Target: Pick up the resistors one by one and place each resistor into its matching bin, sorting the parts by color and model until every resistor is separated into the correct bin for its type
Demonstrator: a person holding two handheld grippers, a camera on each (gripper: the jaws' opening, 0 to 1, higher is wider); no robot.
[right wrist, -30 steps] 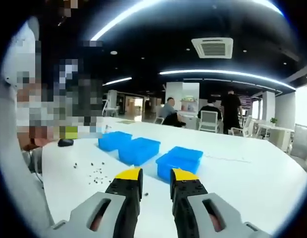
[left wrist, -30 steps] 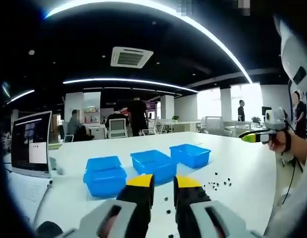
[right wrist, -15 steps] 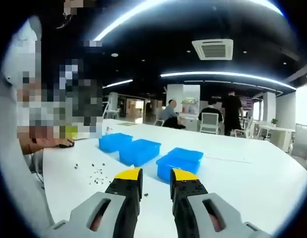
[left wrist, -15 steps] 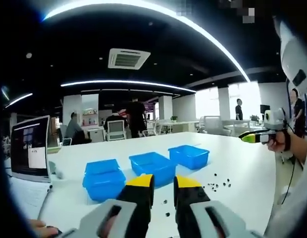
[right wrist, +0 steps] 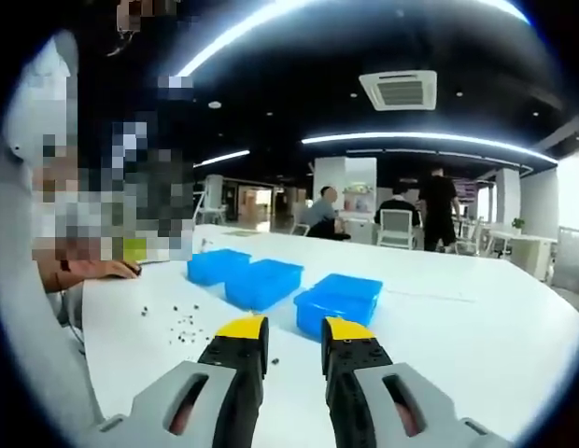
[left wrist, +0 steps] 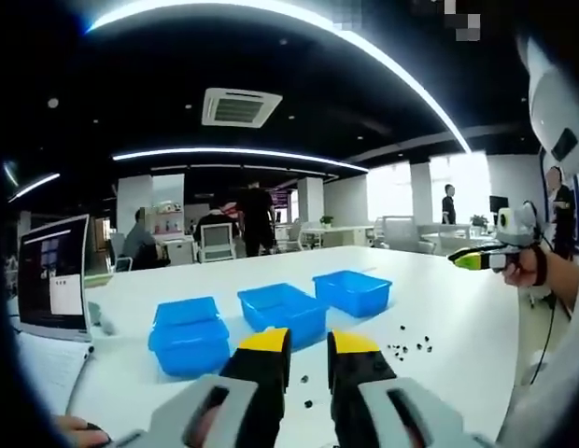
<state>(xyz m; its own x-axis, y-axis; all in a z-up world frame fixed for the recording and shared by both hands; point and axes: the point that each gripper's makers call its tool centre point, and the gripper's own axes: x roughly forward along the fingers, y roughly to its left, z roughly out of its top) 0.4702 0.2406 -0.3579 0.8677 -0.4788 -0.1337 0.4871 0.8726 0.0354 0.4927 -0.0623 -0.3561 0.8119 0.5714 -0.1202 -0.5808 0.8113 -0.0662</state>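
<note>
Small dark resistors (left wrist: 409, 347) scattered loose on the white desk (left wrist: 448, 308), just right of the left claw's tips in the left gripper view; same scatter (right wrist: 182, 327) lying left of the right claw in the right gripper view. Too small to tell colour or model, probably several kinds mixed. A couple of stray bits (left wrist: 306, 403) between the left jaws' line of sight, on the desk, not gripped.

Beyond the scatter, three blue bins in a row: near bin (left wrist: 189, 334), middle bin (left wrist: 282, 310), far bin (left wrist: 352, 291) in the left gripper view, standing close side by side. In the right gripper view, seen from the other side, as a bin (right wrist: 337, 301) nearest the tips, then a second (right wrist: 263, 282) and a third (right wrist: 218, 264).

Left claw (left wrist: 307, 343) raised over the desk, yellow-tipped jaws narrowly parted, nothing held. Right claw (right wrist: 293, 329) likewise hovering, jaws a narrow gap apart, empty. Right claw also seen from outside at the right edge of the left gripper view (left wrist: 478, 259), gripped by a hand (left wrist: 528, 266).

At the desk's left edge, a laptop (left wrist: 54, 289) with lit screen. Farther back, office chairs (left wrist: 218, 241) and people (left wrist: 255, 217) under a ceiling vent (left wrist: 239, 106) and long light strips (left wrist: 238, 154).
</note>
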